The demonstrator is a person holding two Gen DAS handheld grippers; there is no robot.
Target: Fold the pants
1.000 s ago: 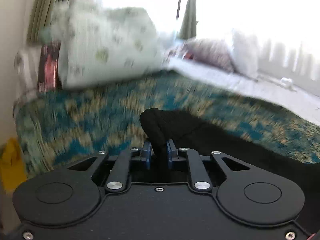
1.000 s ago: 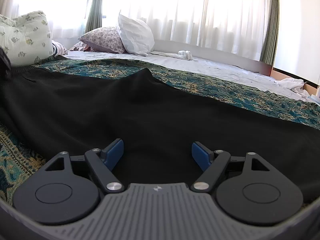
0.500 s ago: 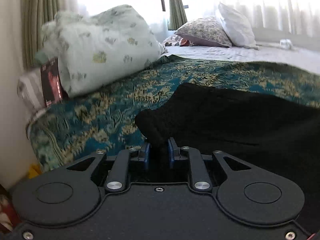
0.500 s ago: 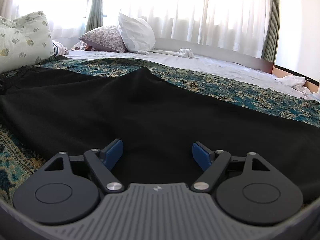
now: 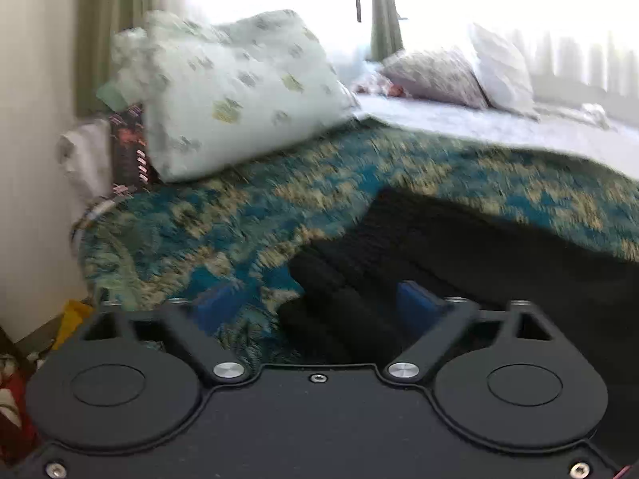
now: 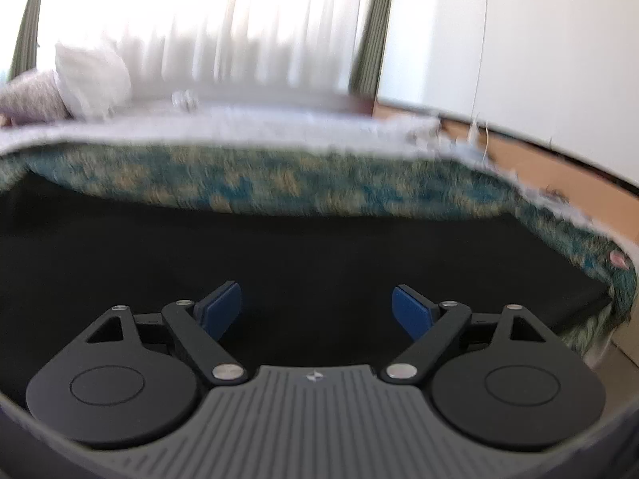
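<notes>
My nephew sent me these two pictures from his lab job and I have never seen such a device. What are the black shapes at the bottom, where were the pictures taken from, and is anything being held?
Each picture comes from a small wide-angle camera mounted on a hand-held gripper, looking forward along its two blue-tipped fingers. A person carries one in each hand; there is no robot arm. The black shapes at the bottom are the gripper bodies themselves.

In the left view, the left gripper has just been opening; a bunched edge of the black pants lies between its fingers, but the pads no longer press on it. In the right view, the right gripper is wide open over the flat pants, holding nothing.

The pants lie on a teal patterned bedspread, with a floral pillow behind.
</notes>
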